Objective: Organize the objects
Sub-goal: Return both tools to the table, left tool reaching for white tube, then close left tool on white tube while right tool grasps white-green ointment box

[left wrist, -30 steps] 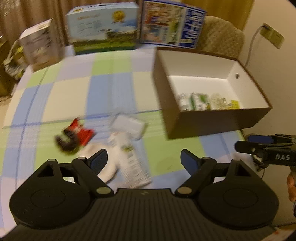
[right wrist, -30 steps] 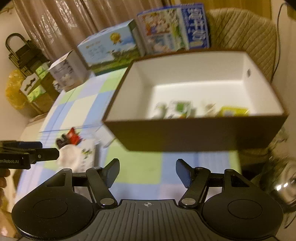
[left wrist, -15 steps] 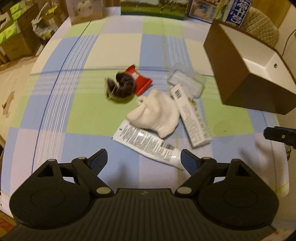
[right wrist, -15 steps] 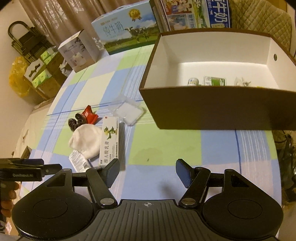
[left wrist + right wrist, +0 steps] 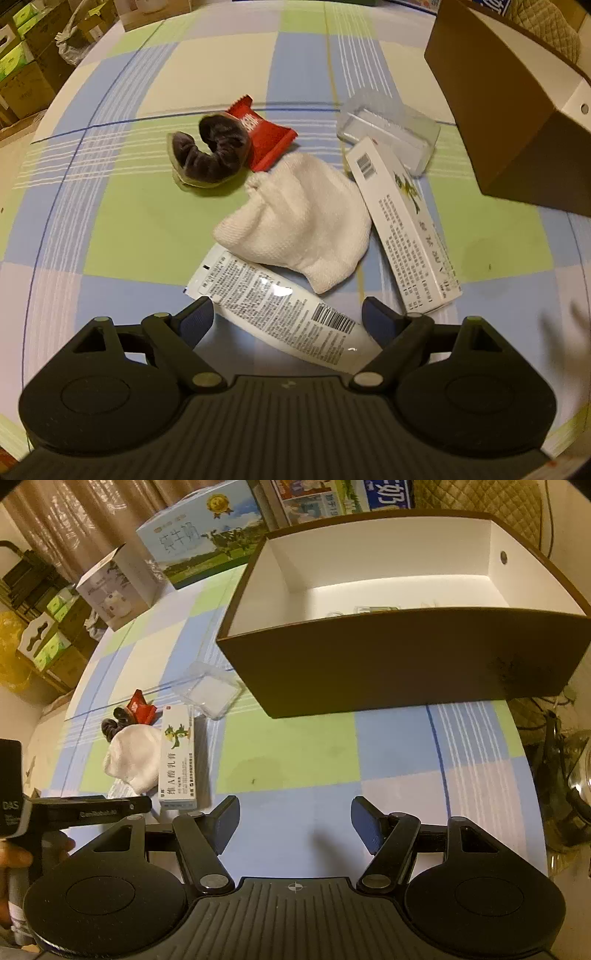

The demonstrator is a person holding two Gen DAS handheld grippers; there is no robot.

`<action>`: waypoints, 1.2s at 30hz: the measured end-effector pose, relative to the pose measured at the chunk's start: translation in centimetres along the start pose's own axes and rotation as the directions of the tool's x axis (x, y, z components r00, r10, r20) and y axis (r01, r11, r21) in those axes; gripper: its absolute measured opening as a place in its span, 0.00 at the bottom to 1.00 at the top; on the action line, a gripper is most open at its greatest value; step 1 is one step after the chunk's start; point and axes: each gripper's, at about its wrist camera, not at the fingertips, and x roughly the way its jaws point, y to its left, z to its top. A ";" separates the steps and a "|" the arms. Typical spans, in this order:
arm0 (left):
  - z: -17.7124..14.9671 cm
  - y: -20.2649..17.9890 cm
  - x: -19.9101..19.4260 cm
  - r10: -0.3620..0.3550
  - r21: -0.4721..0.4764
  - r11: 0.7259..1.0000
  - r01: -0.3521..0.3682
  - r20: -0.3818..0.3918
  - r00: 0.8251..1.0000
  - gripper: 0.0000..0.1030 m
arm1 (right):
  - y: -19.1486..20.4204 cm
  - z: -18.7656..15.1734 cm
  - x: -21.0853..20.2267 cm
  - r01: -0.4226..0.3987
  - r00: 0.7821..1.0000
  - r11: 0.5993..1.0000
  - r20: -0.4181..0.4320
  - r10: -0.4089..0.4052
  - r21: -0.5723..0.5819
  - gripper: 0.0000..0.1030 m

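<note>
White plastic, a printed tube (image 5: 280,306), now lies between the spread, empty fingers of the left gripper (image 5: 287,314), which has dropped close over the pile, so a pickup looks near. Only the right wrist view shows inside the brown box (image 5: 406,664); the right gripper (image 5: 294,825) hangs apart and empty.

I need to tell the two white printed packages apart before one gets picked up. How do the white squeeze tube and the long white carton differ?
The white squeeze tube is soft, glossy and flat-crimped at one end; the long white carton is a rigid, matte, square-edged box. The tube lies partly under the white knitted cloth, between the left tongs' open fingers; the carton lies beside the cloth. Both are white with black text and a barcode.
</note>
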 end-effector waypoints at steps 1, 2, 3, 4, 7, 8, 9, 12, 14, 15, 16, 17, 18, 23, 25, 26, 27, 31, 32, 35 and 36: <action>-0.2 0.0 0.1 0.012 0.004 1.000 -0.012 0.003 1.000 0.82 | 0.0 0.0 0.0 0.001 1.000 1.000 -0.001 -0.001 0.002 0.63; -0.3 0.1 0.2 0.026 0.008 1.000 -0.026 0.005 1.000 0.82 | -0.1 -0.1 0.0 0.000 1.000 1.000 -0.001 0.000 0.002 0.63; -0.5 0.3 0.3 0.034 0.010 0.999 -0.034 0.009 0.999 0.82 | -0.2 -0.1 0.0 -0.001 1.000 1.000 -0.002 0.001 0.002 0.63; -0.7 0.7 0.2 0.035 0.007 0.999 -0.035 0.011 0.999 0.81 | -0.2 -0.1 0.0 -0.003 1.000 1.000 -0.004 0.003 0.002 0.63; -1.3 2.1 0.3 0.020 -0.019 1.000 -0.020 0.003 1.000 0.79 | 0.0 -0.1 0.3 -0.005 1.000 1.000 -0.011 0.005 -0.002 0.63; -1.5 2.7 0.2 0.013 -0.028 1.000 -0.013 0.003 1.000 0.77 | 0.1 -0.1 0.5 -0.006 1.000 1.000 -0.013 0.006 -0.003 0.63; -1.8 3.2 0.1 0.005 -0.034 0.999 -0.005 0.007 1.000 0.73 | 0.1 -0.2 0.6 -0.009 1.000 1.000 -0.015 0.009 -0.005 0.63; -2.4 4.2 -0.2 -0.010 -0.042 0.999 0.011 0.018 1.000 0.61 | 0.4 -0.2 0.9 -0.015 1.000 1.000 -0.022 0.015 -0.015 0.63; -2.8 4.7 -0.3 -0.016 -0.042 0.999 0.017 0.015 1.000 0.54 | 0.7 -0.2 1.1 -0.018 0.999 1.000 -0.027 0.017 -0.022 0.63; -3.0 4.9 -0.4 -0.017 -0.042 0.999 0.018 0.014 1.000 0.51 | 0.8 -0.2 1.2 -0.019 0.999 1.000 -0.029 0.019 -0.024 0.63; -3.1 5.0 -0.4 -0.017 -0.041 0.999 0.018 0.016 1.000 0.49 | 0.9 -0.2 1.3 -0.021 0.999 0.999 -0.031 0.020 -0.027 0.63; -3.3 5.2 -0.5 -0.016 -0.039 0.999 0.017 0.018 1.000 0.48 | 1.1 -0.2 1.4 -0.022 0.999 0.999 -0.032 0.021 -0.030 0.63; -3.5 5.4 -0.7 -0.017 -0.040 0.999 0.018 0.020 1.000 0.47 | 1.1 -0.2 1.5 -0.023 0.999 0.999 -0.034 0.022 -0.032 0.63; -4.4 6.5 -1.1 -0.018 -0.047 0.999 0.019 0.028 0.999 0.42 | 1.7 -0.2 1.9 -0.026 0.999 0.999 -0.040 0.024 -0.043 0.63; -4.9 7.0 -1.4 -0.014 -0.044 0.999 0.015 0.029 0.999 0.42 | 1.9 -0.3 2.0 -0.028 0.999 0.999 -0.043 0.026 -0.045 0.63; -5.1 7.3 -1.5 -0.014 -0.047 0.999 0.015 0.025 1.000 0.42 | 2.0 -0.3 2.1 -0.029 0.999 0.998 -0.044 0.027 -0.047 0.63; -5.1 7.5 -1.5 -0.013 -0.049 0.999 0.014 0.022 1.000 0.42 | 2.1 -0.3 2.2 -0.030 0.999 0.998 -0.046 0.027 -0.049 0.63; -5.4 8.1 -1.6 -0.011 -0.053 0.999 0.013 0.031 0.999 0.41 | 2.7 -0.4 2.7 -0.037 0.998 0.998 -0.055 0.034 -0.055 0.63; -5.4 8.2 -1.6 -0.009 -0.053 0.999 0.011 0.036 0.999 0.41 | 2.9 -0.4 2.8 -0.039 0.998 0.998 -0.057 0.035 -0.057 0.63; -5.3 8.2 -1.7 0.004 -0.039 0.999 -0.002 0.050 0.999 0.39 | 3.7 -0.3 3.4 -0.048 0.997 0.996 -0.062 0.044 -0.073 0.63; -5.3 8.3 -1.8 0.007 -0.036 0.999 -0.005 0.057 0.998 0.38 | 4.0 -0.2 3.6 -0.052 0.997 0.996 -0.062 0.048 -0.078 0.63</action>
